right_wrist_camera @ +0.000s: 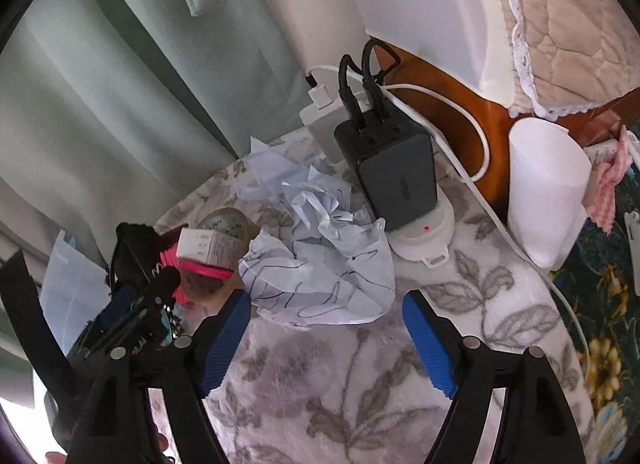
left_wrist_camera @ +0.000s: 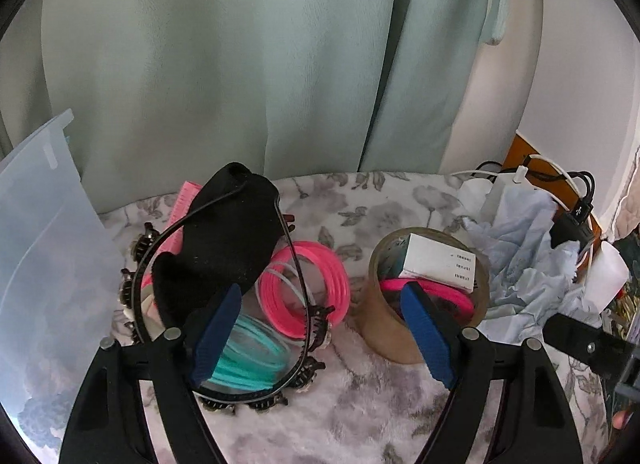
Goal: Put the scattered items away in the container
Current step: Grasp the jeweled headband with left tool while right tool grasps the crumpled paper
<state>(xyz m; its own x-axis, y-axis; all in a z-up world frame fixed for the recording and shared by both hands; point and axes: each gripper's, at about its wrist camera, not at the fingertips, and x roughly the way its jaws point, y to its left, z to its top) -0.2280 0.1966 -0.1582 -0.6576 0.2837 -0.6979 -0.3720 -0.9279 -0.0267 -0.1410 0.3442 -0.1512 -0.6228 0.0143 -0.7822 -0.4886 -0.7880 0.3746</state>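
The right gripper [right_wrist_camera: 326,338] hovers with its 2 fingers spread, just short of the crumpled paper [right_wrist_camera: 320,264] lying on the floral cloth [right_wrist_camera: 360,404]. Light, springy and crushable, the paper probably wants pinching across its bulging middle.

Your left tool [left_wrist_camera: 320,328] has matt black plastic arms and ribbed blue rubbery pads [left_wrist_camera: 218,328]. Between them you see glossy pink plastic bangles [left_wrist_camera: 304,284], and beyond the left pad a matt black cloth pouch [left_wrist_camera: 224,240]. Past the right pad stands a smooth brown tape roll [left_wrist_camera: 384,328] with a white cardboard box [left_wrist_camera: 440,264] on top. Ahead of your right tool [right_wrist_camera: 326,338] lies crumpled white paper [right_wrist_camera: 320,264] on a fuzzy floral cloth [right_wrist_camera: 320,404]. Farther off are a matt black plastic charger [right_wrist_camera: 396,179] and polished wood [right_wrist_camera: 468,119].
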